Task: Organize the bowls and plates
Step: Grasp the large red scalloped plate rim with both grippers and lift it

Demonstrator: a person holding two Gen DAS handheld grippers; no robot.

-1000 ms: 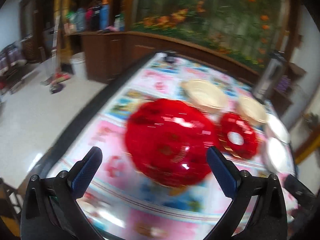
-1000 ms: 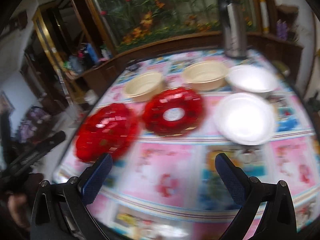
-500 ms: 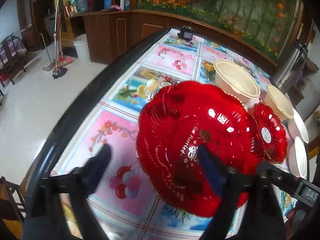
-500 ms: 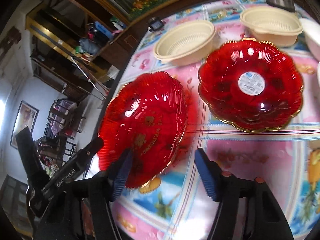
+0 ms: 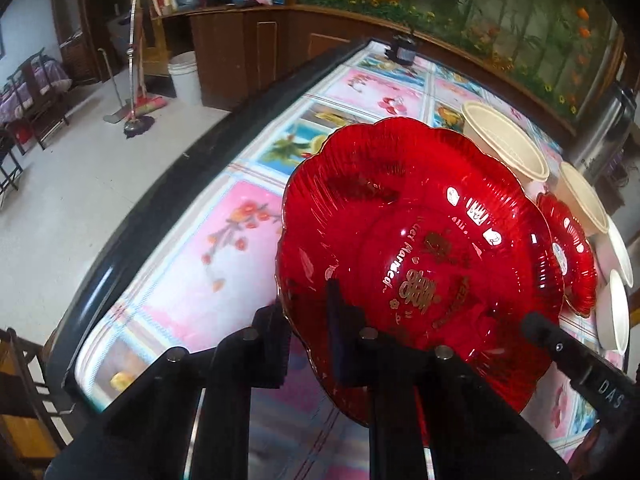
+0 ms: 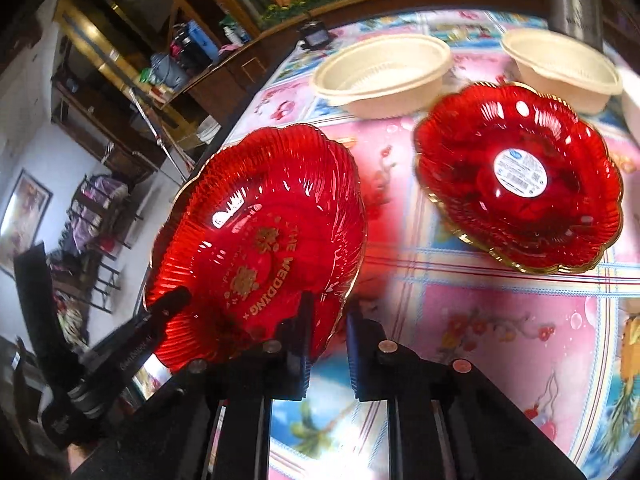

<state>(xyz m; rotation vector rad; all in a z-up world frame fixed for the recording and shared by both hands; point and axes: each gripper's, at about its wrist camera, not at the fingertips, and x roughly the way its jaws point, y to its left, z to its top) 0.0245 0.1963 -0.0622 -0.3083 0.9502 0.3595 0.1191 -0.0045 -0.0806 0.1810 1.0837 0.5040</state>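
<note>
A red scalloped plate with gold lettering [image 5: 420,248] [image 6: 256,236] sits near the table's left edge. My left gripper [image 5: 308,332] is shut on its near-left rim, one finger inside the plate and one outside. My right gripper [image 6: 330,340] is shut on the opposite rim in the same way. Each gripper also shows in the other's view, the right gripper [image 5: 580,368] and the left gripper [image 6: 132,336]. A second red plate [image 6: 520,176] [image 5: 568,256] with a white sticker lies flat to the right.
Two cream bowls [image 6: 384,72] [image 6: 560,68] stand behind the plates, and white bowls [image 5: 618,280] sit at the far right. A steel flask [image 5: 600,128] stands at the back. The flowered tablecloth [image 5: 208,248] ends at a black edge on the left, with floor below.
Both grippers came down onto the lettered red plate and closed, from wide open a second ago to shut on its opposite rims now.
</note>
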